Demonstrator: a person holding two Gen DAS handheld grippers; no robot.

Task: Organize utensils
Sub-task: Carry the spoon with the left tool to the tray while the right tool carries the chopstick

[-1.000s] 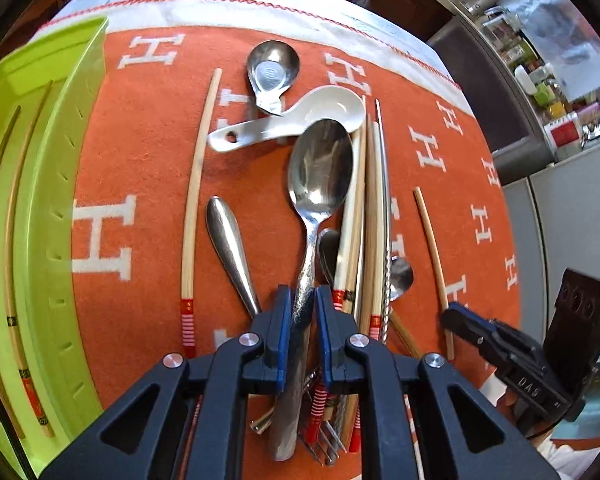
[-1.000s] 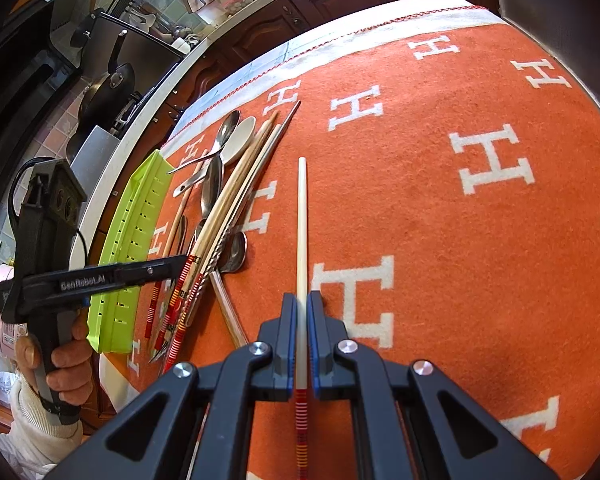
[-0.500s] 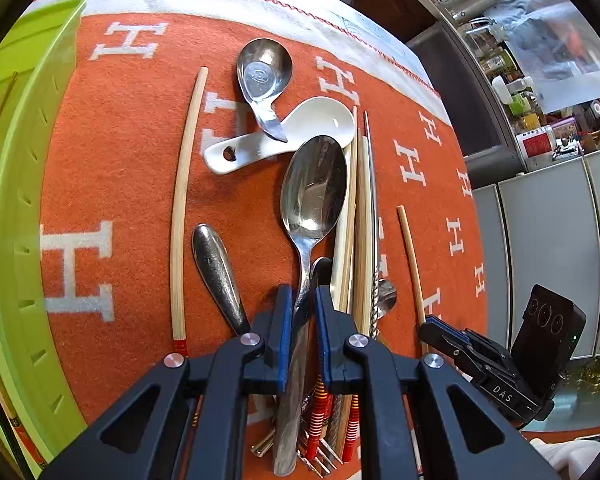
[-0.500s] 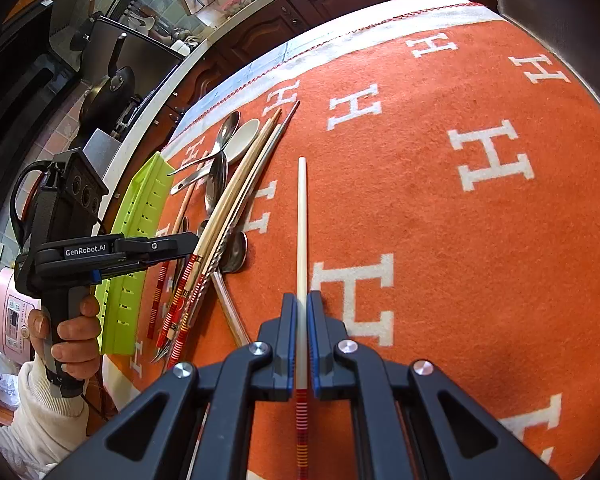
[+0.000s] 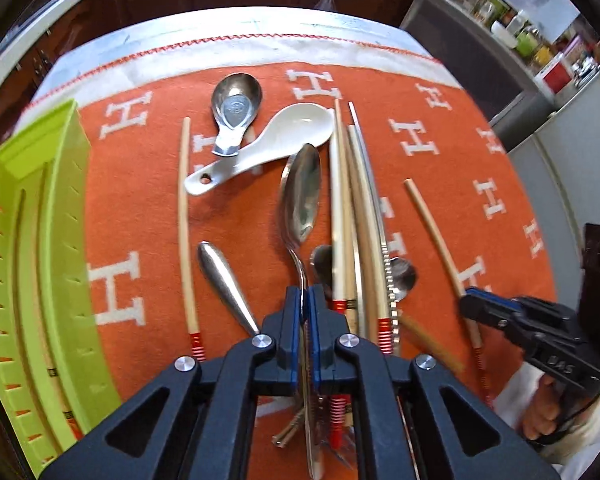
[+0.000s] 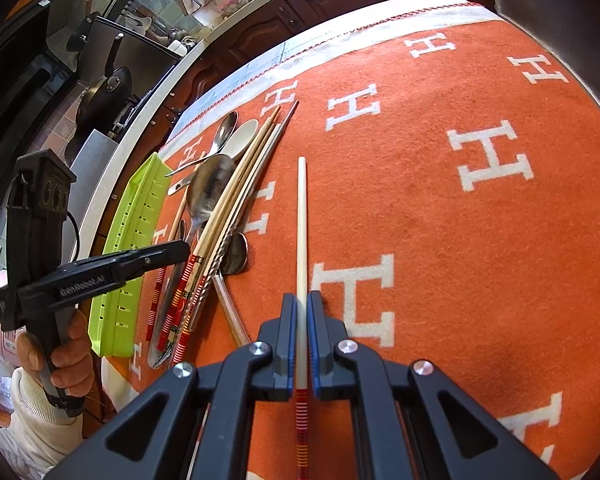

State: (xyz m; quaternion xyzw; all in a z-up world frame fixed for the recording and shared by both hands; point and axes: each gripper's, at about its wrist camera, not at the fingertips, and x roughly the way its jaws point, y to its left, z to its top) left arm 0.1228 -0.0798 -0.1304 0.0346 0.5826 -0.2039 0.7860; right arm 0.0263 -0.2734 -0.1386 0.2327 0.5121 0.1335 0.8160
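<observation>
My left gripper [image 5: 305,300] is shut on the handle of a large steel spoon [image 5: 302,192] and holds it tilted above the pile. Under and beside it lie several chopsticks [image 5: 354,216], a white ceramic spoon [image 5: 268,148], a small steel spoon [image 5: 236,104], a lone chopstick [image 5: 184,220] and a steel handle [image 5: 224,284]. My right gripper [image 6: 302,312] is shut on a pale chopstick [image 6: 301,216] with red bands, which points away over the orange mat. The left gripper also shows in the right wrist view [image 6: 172,252], with the spoon [image 6: 210,188].
A lime-green tray [image 5: 32,248] with chopsticks in it lies at the mat's left edge; it also shows in the right wrist view [image 6: 136,240]. The orange H-patterned mat [image 6: 460,220] covers the table. Kitchen counters and cabinets lie beyond the far edge.
My left gripper has lifted the large spoon off the pile and pulled back, and the spoon now tilts. My right gripper still holds the chopstick in the same place.
</observation>
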